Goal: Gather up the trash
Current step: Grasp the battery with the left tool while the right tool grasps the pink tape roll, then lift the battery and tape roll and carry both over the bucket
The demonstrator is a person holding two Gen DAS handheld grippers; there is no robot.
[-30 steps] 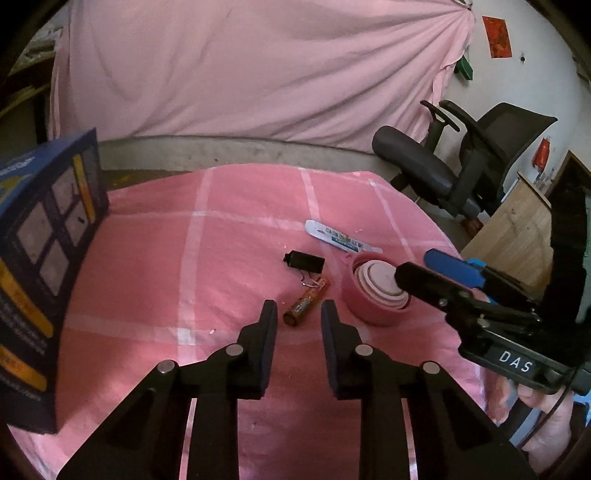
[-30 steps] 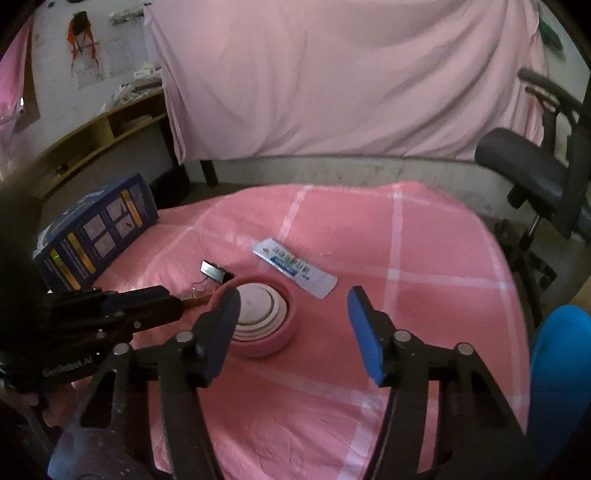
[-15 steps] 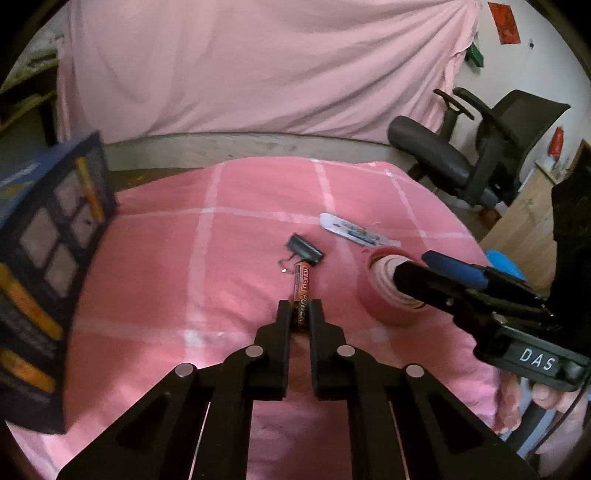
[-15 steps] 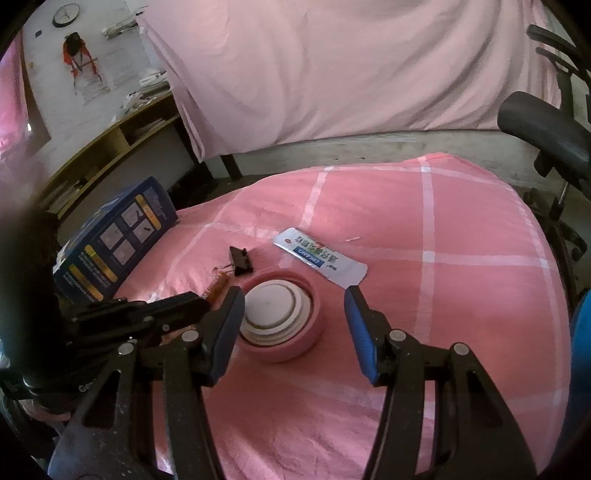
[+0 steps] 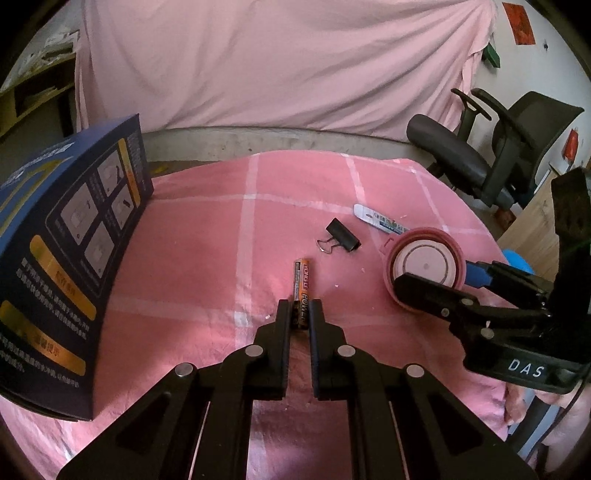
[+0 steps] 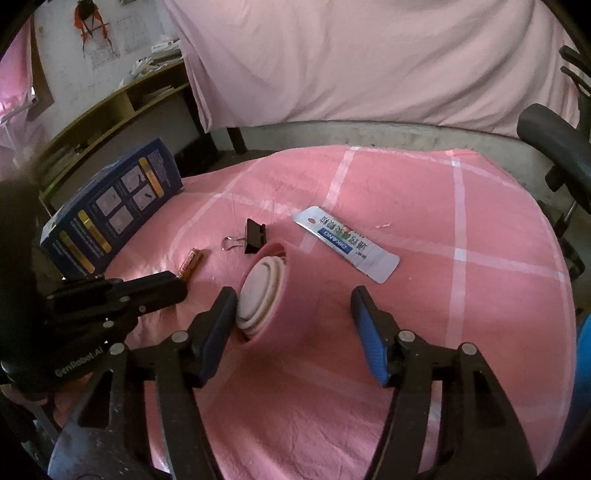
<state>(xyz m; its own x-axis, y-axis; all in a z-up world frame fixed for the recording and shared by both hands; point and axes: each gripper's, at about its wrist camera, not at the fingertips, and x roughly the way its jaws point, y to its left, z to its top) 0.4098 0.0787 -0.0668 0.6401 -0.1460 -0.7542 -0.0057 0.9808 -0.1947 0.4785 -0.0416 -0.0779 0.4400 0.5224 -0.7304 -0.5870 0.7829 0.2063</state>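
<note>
Battery (image 5: 301,291) lies lengthwise between clamped left gripper (image 5: 298,314) jaws; pointing away.

Pink checked cloth (image 5: 192,236) spread over the table. Pink sheet (image 5: 280,62) hung as a backdrop behind it. Black office chair (image 5: 491,147) off to the right of the table, near a wooden cabinet (image 5: 532,221). Wooden shelving (image 6: 122,107) along the left wall, papers stacked on top. Red poster (image 5: 520,23) high on the white wall, upper right.
</note>
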